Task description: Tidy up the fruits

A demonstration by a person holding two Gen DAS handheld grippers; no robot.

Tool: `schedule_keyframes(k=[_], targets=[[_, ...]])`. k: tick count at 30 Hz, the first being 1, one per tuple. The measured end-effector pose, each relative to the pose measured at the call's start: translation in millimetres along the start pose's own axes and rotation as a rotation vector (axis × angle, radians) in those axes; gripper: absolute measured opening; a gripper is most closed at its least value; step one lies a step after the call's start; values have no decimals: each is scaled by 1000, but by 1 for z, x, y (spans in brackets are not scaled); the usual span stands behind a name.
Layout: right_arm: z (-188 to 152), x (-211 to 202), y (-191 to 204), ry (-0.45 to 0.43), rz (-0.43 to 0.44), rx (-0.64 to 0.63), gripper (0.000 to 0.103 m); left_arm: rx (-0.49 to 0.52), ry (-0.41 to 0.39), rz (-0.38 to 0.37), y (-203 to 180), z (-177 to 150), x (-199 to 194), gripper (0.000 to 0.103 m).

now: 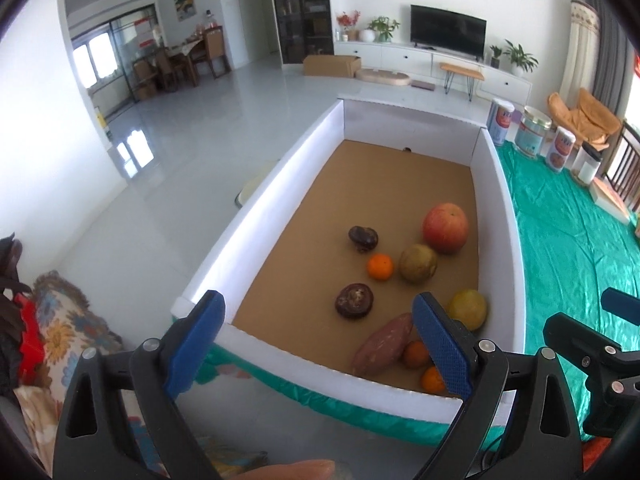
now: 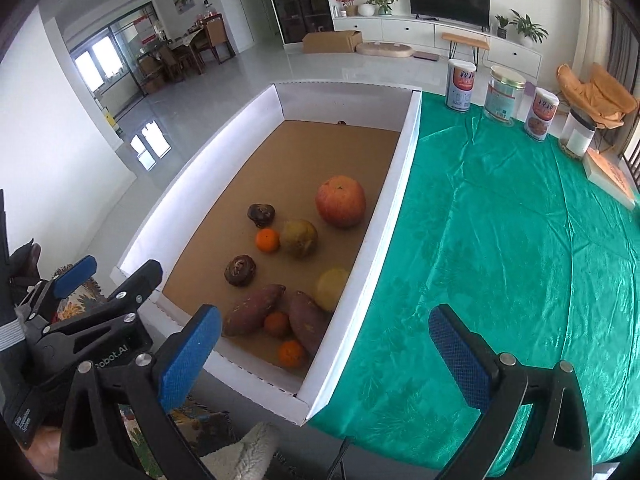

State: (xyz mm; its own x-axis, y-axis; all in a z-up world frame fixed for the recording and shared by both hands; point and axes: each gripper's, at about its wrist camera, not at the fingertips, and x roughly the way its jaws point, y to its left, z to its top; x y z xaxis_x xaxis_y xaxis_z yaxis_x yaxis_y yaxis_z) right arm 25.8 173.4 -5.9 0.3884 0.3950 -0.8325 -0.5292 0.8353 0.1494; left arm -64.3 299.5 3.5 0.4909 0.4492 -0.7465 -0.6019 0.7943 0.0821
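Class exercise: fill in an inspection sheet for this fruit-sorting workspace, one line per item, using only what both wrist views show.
Surface: green cloth, wrinkled.
Job's things: white box holding an apple, two sweet potatoes, three small oranges, a yellow fruit, a greenish fruit, two dark fruits.
Clutter: three cans and a white-lidded jar at the cloth's far edge.
Grippers: left gripper and right gripper, jaws wide, nothing between them.
Cables: nothing seen.
Surroundings: living room, television, cardboard box.
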Motion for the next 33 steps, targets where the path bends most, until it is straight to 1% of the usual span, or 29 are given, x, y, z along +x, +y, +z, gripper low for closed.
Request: schedule_keyframes(k=[3, 17, 33], targets=[[1, 3, 2, 13, -7, -4, 103, -13, 10, 3, 5, -1, 4, 96], [5, 1, 19, 6, -31, -65, 103, -34, 23, -4, 14, 2, 10, 96], [11, 1, 22, 8, -37, -84, 103, -40, 32, -20, 16, 6, 14, 96]])
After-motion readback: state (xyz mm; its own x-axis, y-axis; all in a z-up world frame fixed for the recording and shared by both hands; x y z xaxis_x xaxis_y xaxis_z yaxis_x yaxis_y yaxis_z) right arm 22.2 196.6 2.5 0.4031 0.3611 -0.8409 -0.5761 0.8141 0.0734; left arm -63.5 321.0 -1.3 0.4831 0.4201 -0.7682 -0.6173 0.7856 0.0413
